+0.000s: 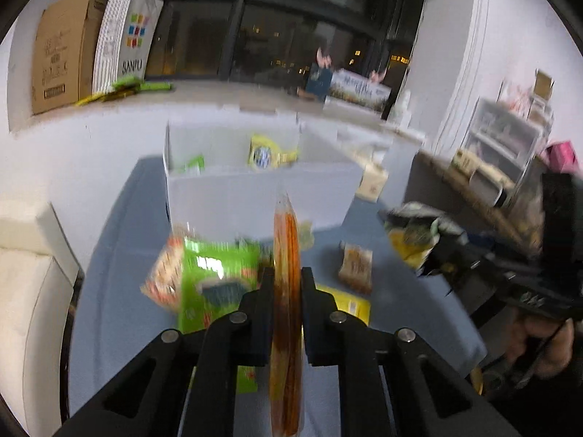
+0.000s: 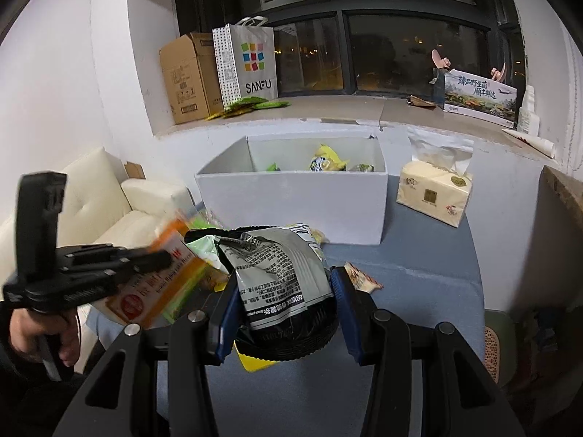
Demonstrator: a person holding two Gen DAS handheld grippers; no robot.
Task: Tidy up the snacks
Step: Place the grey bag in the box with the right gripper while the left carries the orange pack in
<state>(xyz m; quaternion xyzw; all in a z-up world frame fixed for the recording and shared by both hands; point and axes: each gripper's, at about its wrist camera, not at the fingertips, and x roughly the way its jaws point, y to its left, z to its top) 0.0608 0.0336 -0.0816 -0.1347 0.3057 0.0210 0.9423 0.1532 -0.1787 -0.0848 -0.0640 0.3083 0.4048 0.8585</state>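
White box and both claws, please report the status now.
Left claw shut on orange snack packet. Right claw shut on grey snack bag. White box ahead, open, a few snacks inside. Loose packets in front of it.

A brown cardboard carton point(image 2: 187, 76) stands on the pale windowsill point(image 2: 328, 109), touching a white paper shopping bag with coloured squares point(image 2: 251, 63). Farther right along the sill lies a long printed gift box point(image 2: 479, 96). A cream soft pack of tissues point(image 2: 433, 193) rests on the blue-grey bench point(image 2: 419, 284); a cream cushioned sofa point(image 2: 105, 200) sits left
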